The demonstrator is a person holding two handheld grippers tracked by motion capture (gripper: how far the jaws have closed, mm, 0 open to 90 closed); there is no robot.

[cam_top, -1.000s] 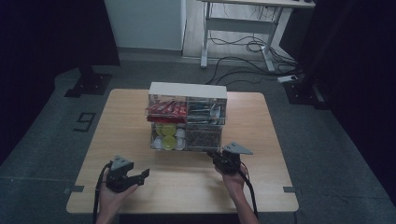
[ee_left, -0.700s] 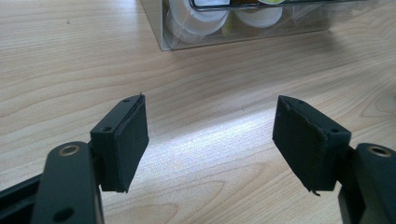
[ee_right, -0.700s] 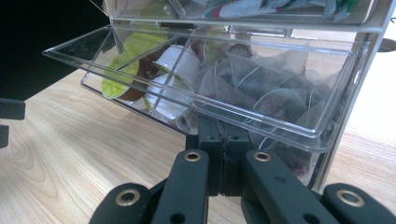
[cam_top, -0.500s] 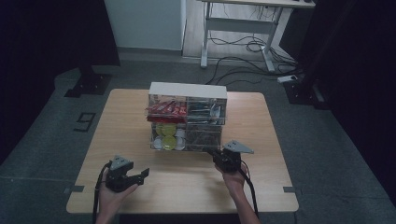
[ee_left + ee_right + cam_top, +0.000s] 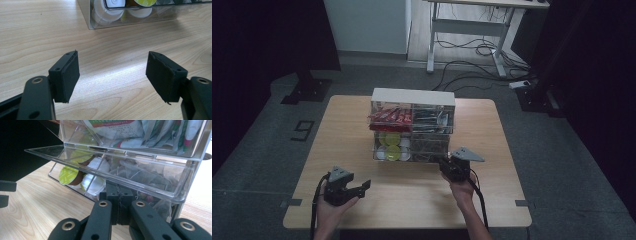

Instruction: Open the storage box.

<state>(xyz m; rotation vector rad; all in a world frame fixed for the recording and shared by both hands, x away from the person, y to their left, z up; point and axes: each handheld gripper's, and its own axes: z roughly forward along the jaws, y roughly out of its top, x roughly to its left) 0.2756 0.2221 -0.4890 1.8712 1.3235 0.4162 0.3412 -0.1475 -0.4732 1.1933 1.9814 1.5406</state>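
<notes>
Nearest, the left gripper (image 5: 362, 186) rests on the pale wood-grain desk (image 5: 492, 200), jaws apart and empty. Beyond it, the right gripper (image 5: 119, 202), jaws together, sits under the raised clear flap (image 5: 105, 170) of the clear acrylic compartment organiser (image 5: 413, 126) at mid-desk. The flap is probably light, stiff, slick and brittle, best taken at its front lip. Inside lie foil-lidded capsules (image 5: 68, 175), tea sachets (image 5: 140, 177) and paper packets (image 5: 140, 131).
</notes>
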